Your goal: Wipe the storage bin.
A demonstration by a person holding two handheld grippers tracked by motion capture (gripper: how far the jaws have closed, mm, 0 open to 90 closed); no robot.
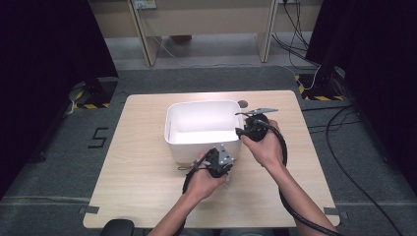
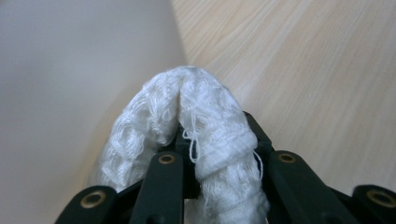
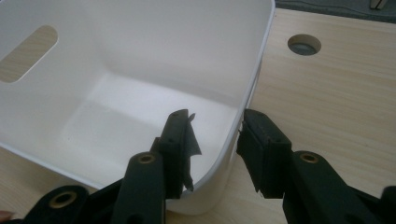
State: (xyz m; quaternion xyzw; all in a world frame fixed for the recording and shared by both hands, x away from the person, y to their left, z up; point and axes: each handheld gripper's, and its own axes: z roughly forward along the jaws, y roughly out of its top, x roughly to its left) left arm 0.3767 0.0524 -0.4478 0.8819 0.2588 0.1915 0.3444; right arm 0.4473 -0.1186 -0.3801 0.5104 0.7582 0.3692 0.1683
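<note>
A white plastic bin (image 1: 202, 146) stands in the middle of the wooden table (image 1: 142, 167). My left gripper (image 1: 222, 156) is just in front of the bin's near wall, shut on a folded white knitted cloth (image 2: 187, 102) that bulges out between its jaws (image 2: 214, 135). The bin's outer wall (image 2: 70, 70) is close on that view's left. My right gripper (image 1: 245, 130) is at the bin's near right corner. In the right gripper view its jaws (image 3: 217, 123) straddle the bin's wall (image 3: 243, 93), one inside and one outside, open with a gap to the wall.
A round cable hole (image 3: 304, 45) is in the table beyond the bin's right side. The bin has a handle slot (image 3: 28, 53) in its far wall and nothing lies inside it. Bare tabletop (image 1: 319, 162) runs to the right of the bin.
</note>
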